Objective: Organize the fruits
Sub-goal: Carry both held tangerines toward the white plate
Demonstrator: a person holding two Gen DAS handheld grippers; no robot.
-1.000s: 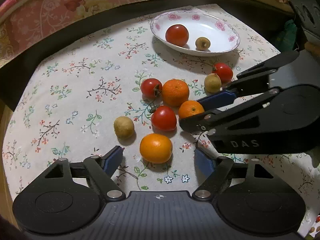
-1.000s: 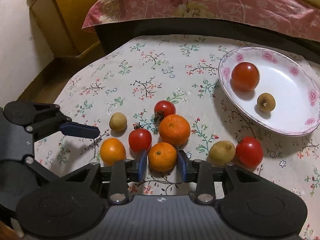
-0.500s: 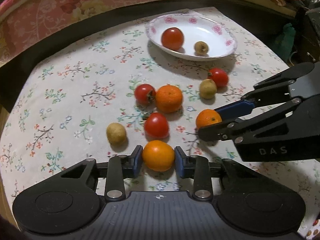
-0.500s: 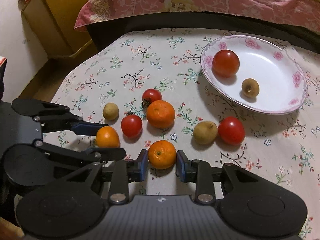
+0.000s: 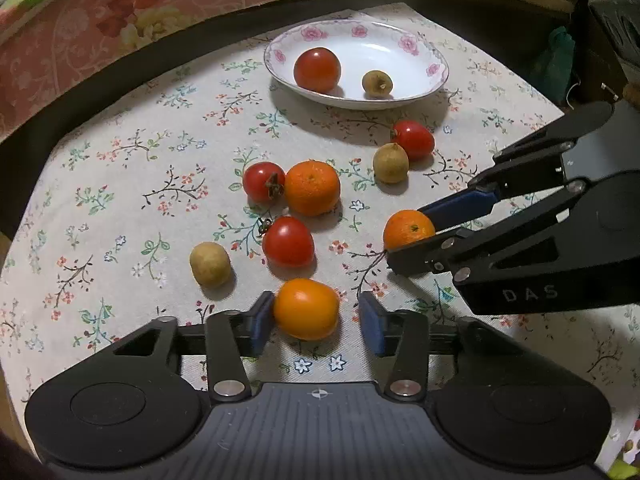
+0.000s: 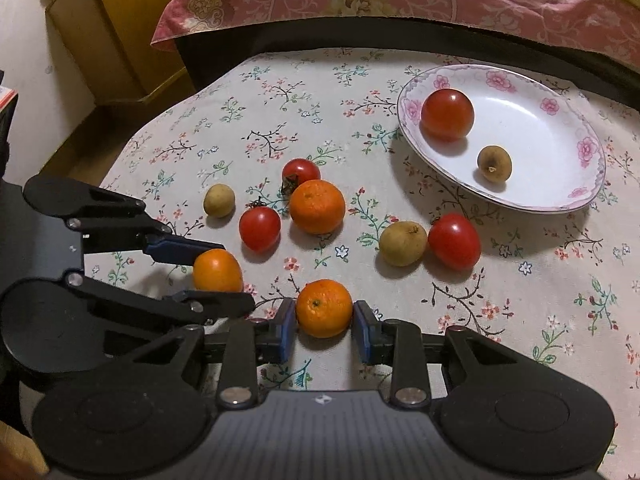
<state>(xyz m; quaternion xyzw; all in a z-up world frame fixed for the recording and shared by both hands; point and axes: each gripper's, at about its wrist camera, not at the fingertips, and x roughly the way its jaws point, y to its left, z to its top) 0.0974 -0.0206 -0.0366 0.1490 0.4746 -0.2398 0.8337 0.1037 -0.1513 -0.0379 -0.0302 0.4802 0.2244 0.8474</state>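
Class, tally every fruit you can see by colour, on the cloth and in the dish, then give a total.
Red: 4 (one in the dish)
Orange: 3 (largest)
Yellow-brown: 3 (one in the dish)
Total: 10

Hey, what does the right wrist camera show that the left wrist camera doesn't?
Right wrist only: the yellow wooden cabinet. Left wrist only: the green cloth at the right edge. Both: the white floral-rimmed plate holding a red tomato and small brown fruit, the left gripper open around a smooth orange fruit, the right gripper shut on a dimpled orange mandarin.
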